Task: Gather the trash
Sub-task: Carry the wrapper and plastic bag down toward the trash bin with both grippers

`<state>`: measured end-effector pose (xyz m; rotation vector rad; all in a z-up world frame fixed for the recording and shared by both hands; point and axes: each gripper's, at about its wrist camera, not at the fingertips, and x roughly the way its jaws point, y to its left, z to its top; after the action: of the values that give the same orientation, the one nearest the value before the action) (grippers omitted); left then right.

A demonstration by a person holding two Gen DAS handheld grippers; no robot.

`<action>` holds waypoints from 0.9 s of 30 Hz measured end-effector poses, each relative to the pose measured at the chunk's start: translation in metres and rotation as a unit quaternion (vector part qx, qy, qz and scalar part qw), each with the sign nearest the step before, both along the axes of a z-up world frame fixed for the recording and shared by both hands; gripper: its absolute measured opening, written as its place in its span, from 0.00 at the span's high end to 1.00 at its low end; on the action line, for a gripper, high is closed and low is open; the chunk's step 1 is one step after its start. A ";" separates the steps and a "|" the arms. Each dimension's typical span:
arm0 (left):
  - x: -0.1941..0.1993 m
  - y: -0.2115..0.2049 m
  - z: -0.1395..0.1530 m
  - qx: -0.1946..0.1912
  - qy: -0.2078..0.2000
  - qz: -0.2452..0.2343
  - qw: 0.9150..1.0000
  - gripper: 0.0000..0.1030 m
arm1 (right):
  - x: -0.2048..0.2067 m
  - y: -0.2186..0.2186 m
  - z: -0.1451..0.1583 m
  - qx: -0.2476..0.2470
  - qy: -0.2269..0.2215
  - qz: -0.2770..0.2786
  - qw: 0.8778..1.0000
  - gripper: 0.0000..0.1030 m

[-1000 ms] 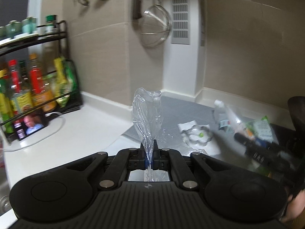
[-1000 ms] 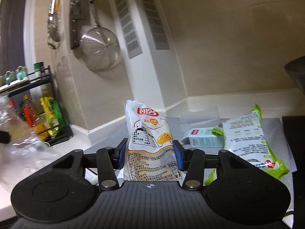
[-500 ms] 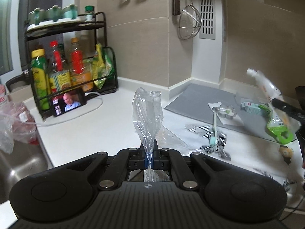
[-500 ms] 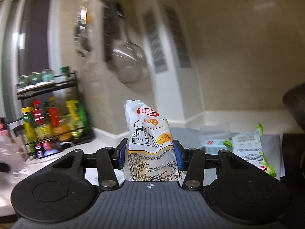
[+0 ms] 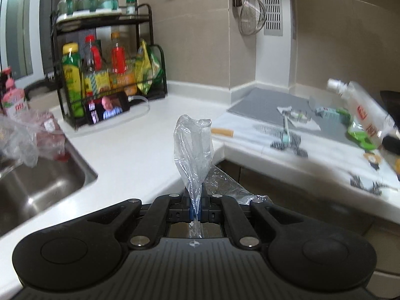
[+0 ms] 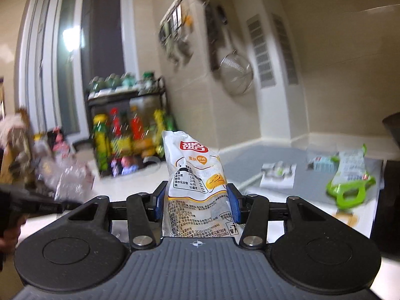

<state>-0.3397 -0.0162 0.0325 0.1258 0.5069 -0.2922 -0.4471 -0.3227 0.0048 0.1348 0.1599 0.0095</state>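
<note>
A white L-shaped kitchen counter (image 5: 130,150) ran along beige tiled walls, with a stainless steel sink (image 5: 37,187) sunk into its left end.

The left gripper (image 5: 195,208) had its jaws pressed together on a crumpled clear plastic bag (image 5: 193,150). The film was pinched into a narrow neck between the blue pads, then flared upward into a wrinkled, see-through pouch with a folded top, held in the air in front of the counter's edge; more of the film trailed out to the right of the fingers.

The right gripper (image 6: 197,202) was clamped on a white snack packet (image 6: 197,175), its jaws part-way apart with the blue pads pressing the packet's two sides. The packet stood upright, puffed and slightly creased, with a red logo near the top, a yellow-orange picture and a block of small black print lower down. It was held in the air in front of the counter.

On the grey mat (image 6: 280,157) further along the counter lay a green-and-white wrapper (image 6: 350,175), a small pale blue carton (image 6: 321,163) and a white sheet of paper (image 6: 277,178). A black wire rack of sauce bottles (image 5: 100,70) stood against the wall, with a phone (image 5: 107,107) showing a video propped in front of it. A metal mesh strainer (image 5: 252,12) hung on the wall.
</note>
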 end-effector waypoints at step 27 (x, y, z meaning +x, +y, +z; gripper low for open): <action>-0.023 0.000 -0.084 0.041 0.103 0.002 0.994 0.98 | 0.013 0.080 -0.085 0.005 0.214 0.061 0.975 0.50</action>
<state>-0.3626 -0.0165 -0.0511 0.1762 0.7248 -0.2810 -0.4341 -0.2427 -0.0802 0.1356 0.5987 0.1050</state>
